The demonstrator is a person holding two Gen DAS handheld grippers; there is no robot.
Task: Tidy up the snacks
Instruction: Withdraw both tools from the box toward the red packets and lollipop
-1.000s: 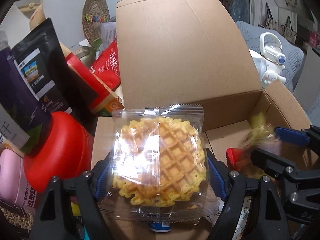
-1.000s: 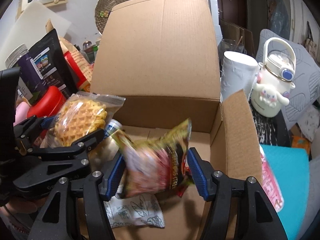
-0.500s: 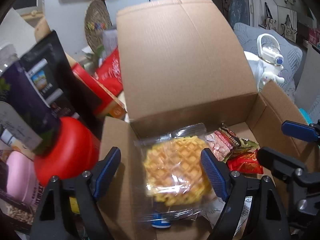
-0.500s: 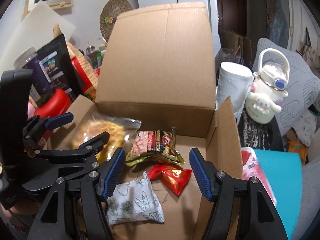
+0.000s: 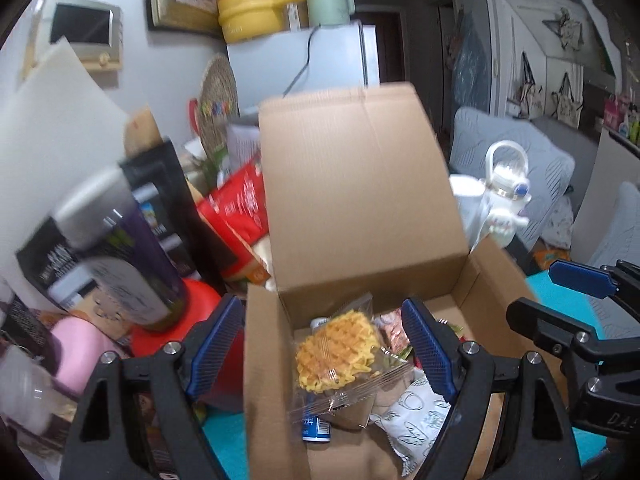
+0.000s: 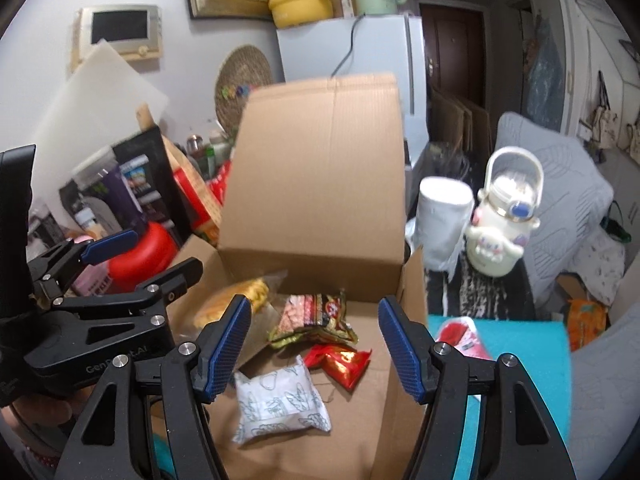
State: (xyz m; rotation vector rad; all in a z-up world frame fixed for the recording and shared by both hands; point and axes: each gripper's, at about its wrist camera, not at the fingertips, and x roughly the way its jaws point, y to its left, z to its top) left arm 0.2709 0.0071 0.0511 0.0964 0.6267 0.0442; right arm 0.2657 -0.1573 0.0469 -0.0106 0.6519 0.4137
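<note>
Left wrist view: purple jar (image 5: 120, 264) and red tub (image 5: 192, 304) crowd the cardboard box (image 5: 360, 200).

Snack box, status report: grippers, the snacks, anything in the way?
Left gripper open, empty. Right gripper open, empty. Waffle pack, peanut bag, red packet, white pouch inside cardboard box. Nothing blocking.
</note>
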